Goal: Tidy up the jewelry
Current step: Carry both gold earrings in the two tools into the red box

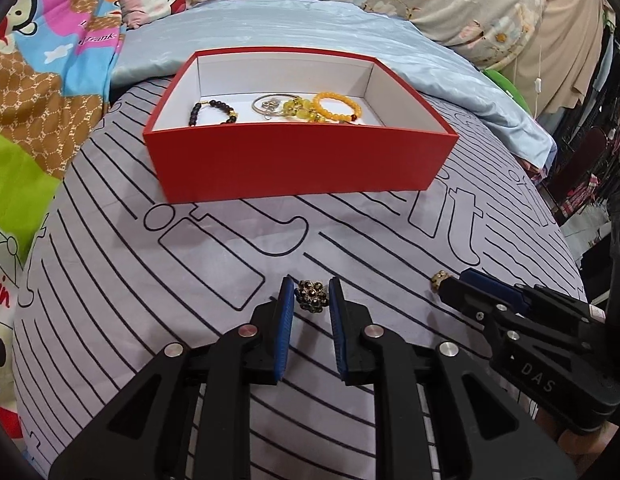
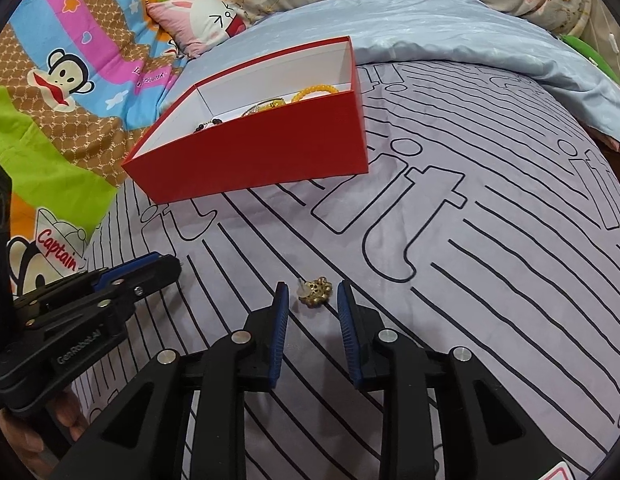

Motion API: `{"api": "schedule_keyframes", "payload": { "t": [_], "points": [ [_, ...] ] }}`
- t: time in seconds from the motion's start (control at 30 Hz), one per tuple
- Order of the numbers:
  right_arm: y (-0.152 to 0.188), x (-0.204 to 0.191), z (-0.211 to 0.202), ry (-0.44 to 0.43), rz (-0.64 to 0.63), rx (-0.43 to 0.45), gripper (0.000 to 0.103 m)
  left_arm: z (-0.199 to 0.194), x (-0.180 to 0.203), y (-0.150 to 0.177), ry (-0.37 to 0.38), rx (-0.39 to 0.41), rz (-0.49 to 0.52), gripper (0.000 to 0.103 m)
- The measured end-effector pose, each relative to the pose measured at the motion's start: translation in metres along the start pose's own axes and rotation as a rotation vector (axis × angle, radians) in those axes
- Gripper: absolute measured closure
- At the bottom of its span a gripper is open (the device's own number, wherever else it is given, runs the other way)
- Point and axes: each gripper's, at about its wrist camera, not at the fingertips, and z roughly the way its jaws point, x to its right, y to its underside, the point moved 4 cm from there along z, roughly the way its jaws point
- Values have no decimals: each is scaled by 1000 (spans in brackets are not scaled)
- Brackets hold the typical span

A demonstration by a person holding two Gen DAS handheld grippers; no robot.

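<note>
two stud earrings are being straddled on the bed, near the red box: the left tool released around one earring, the right tool released around the other earring. closing, then lifting to the box, is being called for.

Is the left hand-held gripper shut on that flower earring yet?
No, open. The left hand-held gripper straddles the flower earring, with slivers of the bedspread showing beside each blue pad.

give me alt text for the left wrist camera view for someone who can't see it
The open left gripper straddles a dark beaded earring lying on a striped bedsheet. Beyond it, a red box holds several bracelets; the right gripper reaches a second earring at right.
</note>
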Motion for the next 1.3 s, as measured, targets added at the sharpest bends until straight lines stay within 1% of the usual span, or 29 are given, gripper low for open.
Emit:
{"api": "schedule_keyframes", "payload": {
  "t": [0.17,0.3,0.53,0.73,0.93,1.1,1.3],
  "points": [
    [-2,-2,6,7,-7,-3,77,-4,-8,0,-5,4,-17,86],
    [-3,-1,7,15,-5,1,86,-5,-10,-1,-4,6,-22,86],
    [-6,-1,4,14,-7,12,86,-9,-13,-5,-3,17,-29,86],
    [-16,-4,-19,5,-15,64,86,-21,-17,-15,-2,42,-32,86],
    [-41,-10,-50,-8,-48,138,86,-41,-20,-35,3,92,-31,86],
    [-72,-18,-67,-32,-86,191,86,-54,-21,-59,5,144,-21,86],
    [-109,-29,-67,-70,-110,218,86,-59,-22,-97,5,200,-12,86]
  ]
}}
